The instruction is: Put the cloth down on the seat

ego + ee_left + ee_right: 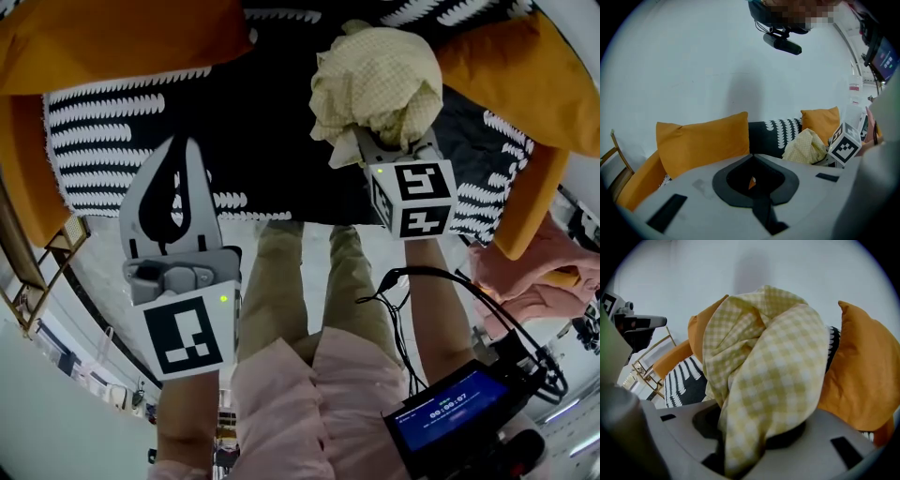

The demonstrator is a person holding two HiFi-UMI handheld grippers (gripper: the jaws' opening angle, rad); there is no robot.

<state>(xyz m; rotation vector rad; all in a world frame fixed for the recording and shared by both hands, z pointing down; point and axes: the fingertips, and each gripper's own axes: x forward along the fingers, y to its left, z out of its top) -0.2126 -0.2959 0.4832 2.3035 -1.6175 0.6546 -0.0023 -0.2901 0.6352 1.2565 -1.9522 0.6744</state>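
Note:
A crumpled yellow checked cloth (pixel 377 80) is bunched in my right gripper (pixel 382 141), which is shut on it and holds it above the seat (pixel 272 141). The seat has a black cover with white dashes. In the right gripper view the cloth (pixel 764 366) fills the middle and hides the fingertips. My left gripper (pixel 184 145) hovers over the seat's front left, shut with nothing in it; its jaws meet at the tip (pixel 751 156). From the left gripper view, the cloth (pixel 805 146) hangs to the right in front of the backrest.
Orange cushions lie at both ends of the seat (pixel 112 42) (pixel 525 84). A wooden frame (pixel 42 272) stands at the left. Pink fabric (pixel 539 277) lies at the right. The person's legs (pixel 309 281) stand before the seat, and a screen device (pixel 450 408) hangs at the lower right.

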